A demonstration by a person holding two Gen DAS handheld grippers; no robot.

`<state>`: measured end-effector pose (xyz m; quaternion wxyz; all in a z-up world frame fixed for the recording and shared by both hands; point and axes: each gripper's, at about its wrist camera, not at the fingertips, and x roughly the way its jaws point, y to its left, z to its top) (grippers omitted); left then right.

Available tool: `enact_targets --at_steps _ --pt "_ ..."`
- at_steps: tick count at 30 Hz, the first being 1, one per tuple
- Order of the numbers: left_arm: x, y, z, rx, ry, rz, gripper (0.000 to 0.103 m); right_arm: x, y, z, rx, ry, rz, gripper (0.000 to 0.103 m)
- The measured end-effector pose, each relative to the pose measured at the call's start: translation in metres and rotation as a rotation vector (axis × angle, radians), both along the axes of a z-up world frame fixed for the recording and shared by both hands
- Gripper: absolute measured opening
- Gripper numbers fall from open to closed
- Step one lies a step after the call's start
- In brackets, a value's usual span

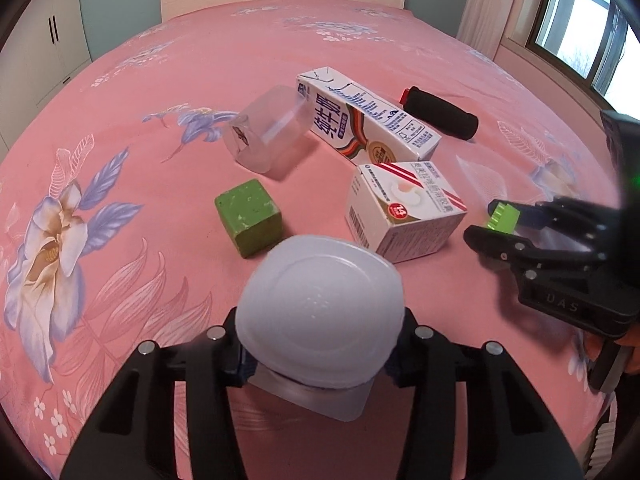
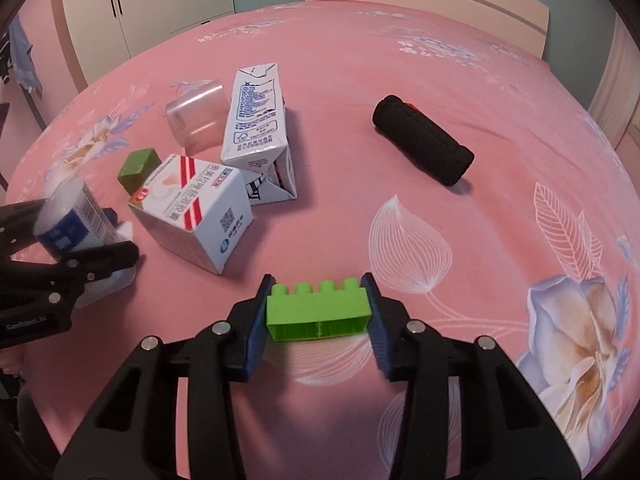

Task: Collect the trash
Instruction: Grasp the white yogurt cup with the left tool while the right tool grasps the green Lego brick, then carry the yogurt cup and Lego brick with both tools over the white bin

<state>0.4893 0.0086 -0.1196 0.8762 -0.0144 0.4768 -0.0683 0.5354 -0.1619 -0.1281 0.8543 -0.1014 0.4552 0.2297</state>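
- Left hand-held gripper (image 1: 320, 344): clamped on a small white plastic cup (image 1: 320, 316), bottom toward the camera, foil rim at the near edge; blue printed label visible only from the right wrist view (image 2: 74, 220).
- Fingers of the left hand-held gripper (image 1: 228, 344) mostly hidden behind the cup; contact points themselves out of sight.
- Right hand-held gripper (image 2: 318, 312): spread about as wide as a green toy brick (image 2: 318, 310), blue pads (image 2: 258, 328) pressed on its two short ends, studs pointing away from the camera.
- In the left wrist view only one end of the brick (image 1: 502, 216) peeking out beside the right hand-held gripper (image 1: 520, 228), the rest covered.
- Held above a bed with a pink flowered sheet (image 2: 400, 80).
- Lying on the sheet: a tall milk carton (image 1: 368, 120) on its side, a short white box with red stripes (image 1: 404, 208) just in front of it, a clear plastic cup (image 1: 268, 132) on its side touching or nearly touching the carton's top end.
- Dark green cube (image 1: 248, 216) near the clear cup, partly hidden behind the short box in the right wrist view.
- Black roll (image 2: 424, 144) well apart from the cartons, an orange-red bit at its far end; nature of it hard to make out.
- Lettering on cartons too small to read.
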Motion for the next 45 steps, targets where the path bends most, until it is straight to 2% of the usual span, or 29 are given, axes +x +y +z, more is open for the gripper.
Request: enact_targets --at_steps 4,8,13,21,29,37,45 --pt "-0.013 0.001 0.014 0.007 -0.011 -0.009 0.05 -0.019 0.0 0.011 -0.011 -0.001 -0.007 0.045" --pt "-0.035 0.0 0.042 0.023 -0.05 -0.019 0.05 -0.043 -0.003 0.035 -0.023 -0.02 -0.012 0.045" --pt "-0.069 0.0 0.089 0.043 -0.106 -0.019 0.05 -0.084 -0.009 0.085 -0.023 -0.071 -0.012 0.045" --pt "-0.142 0.001 0.169 0.074 -0.224 -0.063 0.05 -0.169 -0.014 0.18 -0.014 -0.206 -0.005 0.045" --pt "-0.221 0.0 0.215 0.1 -0.311 -0.099 0.05 -0.26 -0.017 0.237 0.007 -0.288 0.011 0.045" --pt "-0.281 -0.006 0.215 0.129 -0.331 -0.147 0.05 -0.326 -0.024 0.244 0.012 -0.295 0.027 0.045" --pt "-0.319 -0.009 0.19 0.137 -0.296 -0.169 0.05 -0.361 -0.023 0.21 -0.002 -0.241 0.043 0.045"
